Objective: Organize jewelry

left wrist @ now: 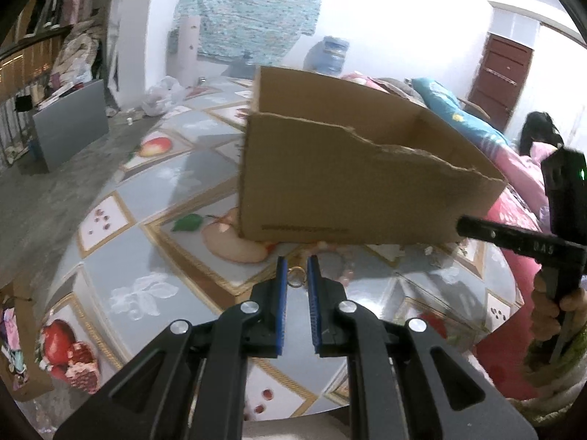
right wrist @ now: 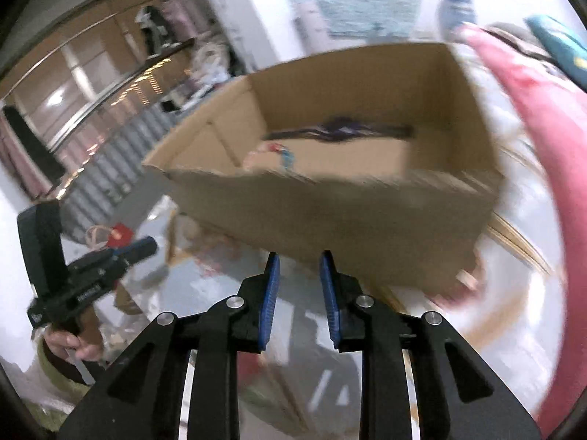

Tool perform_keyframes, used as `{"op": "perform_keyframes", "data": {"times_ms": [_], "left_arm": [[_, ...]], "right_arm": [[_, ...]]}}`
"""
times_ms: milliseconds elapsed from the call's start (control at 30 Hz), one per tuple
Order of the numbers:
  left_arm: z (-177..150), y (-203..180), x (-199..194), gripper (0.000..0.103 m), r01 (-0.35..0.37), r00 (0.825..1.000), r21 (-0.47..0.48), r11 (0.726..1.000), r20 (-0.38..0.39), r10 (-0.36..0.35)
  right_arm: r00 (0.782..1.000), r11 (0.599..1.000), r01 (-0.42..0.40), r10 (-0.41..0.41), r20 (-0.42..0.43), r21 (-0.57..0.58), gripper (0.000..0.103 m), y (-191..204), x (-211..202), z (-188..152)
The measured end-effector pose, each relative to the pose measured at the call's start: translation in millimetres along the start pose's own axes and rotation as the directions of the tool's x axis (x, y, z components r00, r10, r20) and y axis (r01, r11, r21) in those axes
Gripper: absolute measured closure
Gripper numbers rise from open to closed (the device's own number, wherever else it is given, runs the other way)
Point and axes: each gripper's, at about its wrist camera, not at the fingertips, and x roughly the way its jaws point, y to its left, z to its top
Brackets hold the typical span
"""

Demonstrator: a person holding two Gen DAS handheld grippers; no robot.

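We saw the cardboard box [left wrist: 352, 183] standing open on the fruit-patterned table [left wrist: 154, 267], its near wall torn along the top; a printed line low on that wall was too blurred to read. Just before the box, the left gripper [left wrist: 297, 269] had its blue pads close together around a small gold ring [left wrist: 295, 278]; whether they pinched it we could not tell. The right gripper [right wrist: 299, 267] hovered before the box, jaws apart and empty. Inside the box lay a dark tangled piece [right wrist: 341, 128] and a small colourful item [right wrist: 279, 152].
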Motion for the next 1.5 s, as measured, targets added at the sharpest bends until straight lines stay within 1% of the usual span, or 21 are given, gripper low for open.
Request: {"op": "perform_keyframes", "data": {"times_ms": [67, 133, 267, 367, 467, 600, 900, 1067, 1133, 1200, 1233, 1333, 1500], "left_arm": [[1, -6, 5, 0.093, 0.014, 1.000, 0.014, 1.000, -0.011, -0.014], [2, -14, 10, 0.093, 0.032, 0.999, 0.029, 0.999, -0.020, -0.032], [4, -27, 17, 0.093, 0.062, 0.998, 0.041, 0.997, -0.027, -0.061], [4, -37, 20, 0.093, 0.075, 0.997, 0.054, 0.996, -0.033, -0.073], [3, -46, 22, 0.093, 0.077, 0.996, 0.067, 0.995, -0.038, -0.075], [2, -48, 26, 0.093, 0.079, 0.996, 0.071, 0.994, -0.044, -0.076], [3, -46, 33, 0.093, 0.087, 0.995, 0.070, 0.994, -0.056, -0.084], [2, -45, 36, 0.093, 0.090, 0.994, 0.064, 0.994, -0.063, -0.086], [3, -45, 37, 0.093, 0.090, 0.994, 0.065, 0.994, -0.065, -0.086], [4, -44, 38, 0.093, 0.089, 0.994, 0.065, 0.994, -0.066, -0.085], [4, -44, 39, 0.093, 0.089, 0.994, 0.064, 0.994, -0.066, -0.085], [4, -44, 39, 0.093, 0.090, 0.994, 0.062, 0.994, -0.065, -0.086], [5, -44, 40, 0.093, 0.088, 0.994, 0.064, 0.994, -0.066, -0.084]], "right_arm": [[0.999, 0.999, 0.039, -0.039, -0.014, 0.006, 0.079, -7, -6, -13], [0.998, 0.999, 0.047, -0.047, -0.030, 0.004, 0.079, -7, -8, -25], [0.997, 0.997, 0.065, -0.067, -0.047, -0.030, 0.079, 2, -2, -33], [0.996, 0.995, 0.069, -0.073, -0.048, -0.065, 0.079, 10, 5, -31], [0.994, 0.989, 0.094, -0.101, -0.049, -0.116, 0.078, 13, 10, -31], [0.991, 0.980, 0.114, -0.125, -0.056, -0.163, 0.078, 15, 20, -28], [0.988, 0.974, 0.121, -0.136, -0.069, -0.192, 0.076, 12, 38, -18], [0.981, 0.954, 0.174, -0.190, -0.046, -0.243, 0.076, 22, 43, -22], [0.977, 0.943, 0.191, -0.209, -0.040, -0.271, 0.079, 26, 44, -23], [0.978, 0.940, 0.184, -0.205, -0.043, -0.287, 0.083, 28, 44, -24], [0.978, 0.939, 0.182, -0.204, -0.045, -0.290, 0.088, 28, 44, -24], [0.979, 0.940, 0.175, -0.199, -0.052, -0.293, 0.089, 27, 44, -23], [0.984, 0.957, 0.142, -0.164, -0.065, -0.254, 0.089, 19, 42, -19]]}}
